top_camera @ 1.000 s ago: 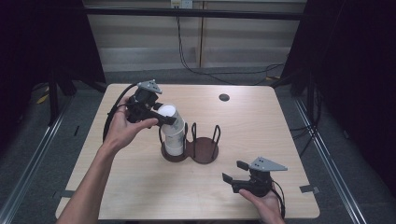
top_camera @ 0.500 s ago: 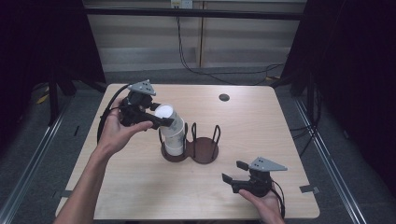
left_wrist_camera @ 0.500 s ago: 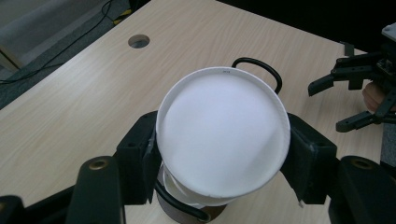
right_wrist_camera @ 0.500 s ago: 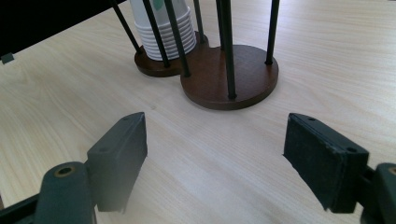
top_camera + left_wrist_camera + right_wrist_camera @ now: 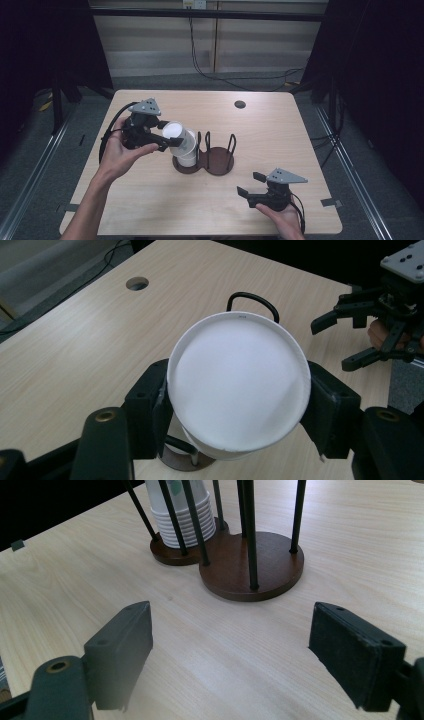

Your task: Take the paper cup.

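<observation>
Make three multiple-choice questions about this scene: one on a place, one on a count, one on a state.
1. Where is the cup stack?
A. in the holder's left ring
B. on the floor
C. beside the round hole

2. How many rings does the wooden holder have?
A. one
B. two
C. four

3. How do the right gripper jaws stand?
A. shut on a cup
B. open, holding nothing
C. shut on the holder

Answers: 1 A, the stack stands inside the left ring's rods. 2 B, two joined round bases. 3 B, bare table between the jaws.
</observation>
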Demonstrator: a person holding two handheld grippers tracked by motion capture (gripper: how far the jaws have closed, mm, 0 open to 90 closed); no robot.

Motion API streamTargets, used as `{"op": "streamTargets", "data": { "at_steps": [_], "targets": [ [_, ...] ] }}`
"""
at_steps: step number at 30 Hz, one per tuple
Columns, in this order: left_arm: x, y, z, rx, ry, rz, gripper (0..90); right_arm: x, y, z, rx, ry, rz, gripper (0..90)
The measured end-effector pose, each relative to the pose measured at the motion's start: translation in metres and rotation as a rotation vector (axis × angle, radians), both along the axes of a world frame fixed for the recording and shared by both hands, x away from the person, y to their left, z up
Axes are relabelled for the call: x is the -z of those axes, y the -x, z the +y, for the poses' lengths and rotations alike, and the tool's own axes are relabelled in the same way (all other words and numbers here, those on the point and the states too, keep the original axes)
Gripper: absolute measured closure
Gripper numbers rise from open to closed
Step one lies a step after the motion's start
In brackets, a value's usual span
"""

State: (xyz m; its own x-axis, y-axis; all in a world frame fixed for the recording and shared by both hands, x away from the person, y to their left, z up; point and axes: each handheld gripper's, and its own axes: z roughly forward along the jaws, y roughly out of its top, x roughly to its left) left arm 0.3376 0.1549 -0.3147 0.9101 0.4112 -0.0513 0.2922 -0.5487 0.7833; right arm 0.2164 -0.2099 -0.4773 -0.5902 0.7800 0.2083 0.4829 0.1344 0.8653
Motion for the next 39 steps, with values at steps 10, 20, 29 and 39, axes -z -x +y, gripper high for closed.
{"op": "streamTargets", "data": {
  "at_steps": [10,20,29,39],
  "targets": [
    [0.015,0.022,-0.007,0.041,0.013,0.002,36.7,-0.001,0.0,0.001,-0.019,-0.006,-0.009,14.7],
    [0.053,0.027,-0.003,0.031,0.044,0.067,36.5,-0.001,-0.001,0.006,-0.044,0.004,-0.003,14.0],
    [0.079,0.035,-0.01,0.062,0.03,0.102,36.0,-0.01,-0.001,0.017,-0.098,-0.024,-0.005,14.0],
    [0.088,0.042,0.001,0.063,0.073,0.128,36.0,-0.018,-0.008,0.042,-0.221,-0.018,0.003,17.5]
  ]
}}
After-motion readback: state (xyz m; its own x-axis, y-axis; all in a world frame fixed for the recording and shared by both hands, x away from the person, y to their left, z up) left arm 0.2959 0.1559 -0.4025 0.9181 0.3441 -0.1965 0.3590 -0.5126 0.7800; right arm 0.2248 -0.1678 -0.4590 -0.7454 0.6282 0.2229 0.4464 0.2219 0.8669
